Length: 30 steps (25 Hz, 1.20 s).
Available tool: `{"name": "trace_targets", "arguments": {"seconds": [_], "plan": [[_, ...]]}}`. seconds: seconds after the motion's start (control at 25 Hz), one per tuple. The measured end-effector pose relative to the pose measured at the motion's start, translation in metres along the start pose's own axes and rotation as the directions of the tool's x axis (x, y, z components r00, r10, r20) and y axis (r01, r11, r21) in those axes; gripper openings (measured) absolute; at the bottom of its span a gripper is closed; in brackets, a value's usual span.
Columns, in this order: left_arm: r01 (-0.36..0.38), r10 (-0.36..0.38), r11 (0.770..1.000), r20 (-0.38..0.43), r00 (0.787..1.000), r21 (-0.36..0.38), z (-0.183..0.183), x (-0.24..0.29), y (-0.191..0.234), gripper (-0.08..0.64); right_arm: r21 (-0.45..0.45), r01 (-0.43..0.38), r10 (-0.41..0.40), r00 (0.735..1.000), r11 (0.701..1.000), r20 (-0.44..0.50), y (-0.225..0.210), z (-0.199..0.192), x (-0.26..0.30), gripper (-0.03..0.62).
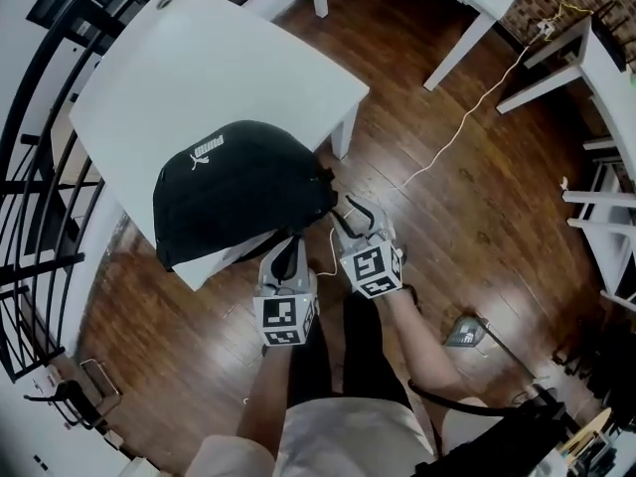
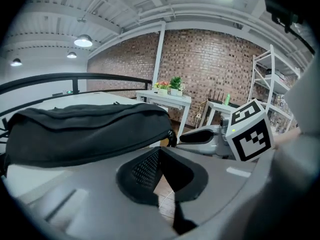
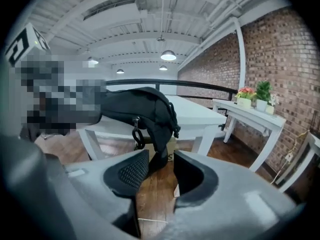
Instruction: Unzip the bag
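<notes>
Bag (image 1: 238,187), black, lies on white bench (image 1: 199,68), at near edge. Left tongs (image 1: 289,251) pressed together, empty; right tongs (image 1: 358,215) spread, pinching nothing, just beside bag's right end.

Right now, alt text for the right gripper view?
The right gripper has its jaws apart on nothing, aimed at a black bag on a white table. A ring pull and a strap end hang off the bag, in line with the gap. Brick wall and potted plants at right.
</notes>
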State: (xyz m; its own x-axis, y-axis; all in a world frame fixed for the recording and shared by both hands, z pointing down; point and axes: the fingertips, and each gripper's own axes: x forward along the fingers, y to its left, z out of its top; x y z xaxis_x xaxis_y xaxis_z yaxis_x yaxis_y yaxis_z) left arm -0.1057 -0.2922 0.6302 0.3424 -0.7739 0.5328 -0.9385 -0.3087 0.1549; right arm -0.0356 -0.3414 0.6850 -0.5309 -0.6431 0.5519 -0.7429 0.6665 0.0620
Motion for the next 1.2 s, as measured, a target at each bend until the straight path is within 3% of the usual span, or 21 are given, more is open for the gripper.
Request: {"name": "trace_targets", "arguments": {"seconds": [0.24,0.36,0.52,0.68,0.8,1.0,1.12,1.2], "plan": [[0.054,-0.055,0.998,-0.023,0.998,-0.027,-0.013,0.003,0.001,0.018,-0.124,0.048,-0.041,0.998,0.991,0.054,-0.006,0.014,0.013,0.13],[0.128,-0.13,0.989,-0.028,0.991,-0.068,-0.013,-0.001,-0.007,0.092,-0.156,0.039,-0.034,0.999,0.987,0.038,0.0,0.022,0.002,0.054],[0.199,-0.2,0.966,0.01,0.98,-0.165,-0.001,-0.005,-0.014,0.156,-0.098,-0.007,0.007,1.0,0.995,0.001,0.005,0.037,-0.014,0.041],[0.268,-0.265,0.914,0.052,0.963,-0.306,0.018,-0.005,-0.02,0.222,-0.043,-0.07,0.069,0.997,0.997,-0.031,0.012,0.062,-0.036,0.04],[0.263,-0.254,0.912,0.071,0.965,-0.314,0.027,-0.001,-0.022,0.239,-0.031,-0.091,0.09,0.995,0.995,-0.048,0.017,0.077,-0.05,0.04],[0.236,-0.198,0.892,0.136,0.971,-0.386,0.044,0.005,-0.021,0.196,-0.014,-0.079,0.078,0.995,0.997,-0.066,0.024,0.082,-0.06,0.038],[0.233,-0.185,0.881,0.154,0.971,-0.412,0.051,0.007,-0.02,0.087,0.012,-0.069,0.07,0.995,0.998,-0.069,0.024,0.084,-0.06,0.038],[0.28,-0.227,0.862,0.173,0.958,-0.422,0.056,0.005,-0.027,0.039,0.036,-0.059,0.061,0.996,0.998,-0.063,0.022,0.086,-0.06,0.038]]}}
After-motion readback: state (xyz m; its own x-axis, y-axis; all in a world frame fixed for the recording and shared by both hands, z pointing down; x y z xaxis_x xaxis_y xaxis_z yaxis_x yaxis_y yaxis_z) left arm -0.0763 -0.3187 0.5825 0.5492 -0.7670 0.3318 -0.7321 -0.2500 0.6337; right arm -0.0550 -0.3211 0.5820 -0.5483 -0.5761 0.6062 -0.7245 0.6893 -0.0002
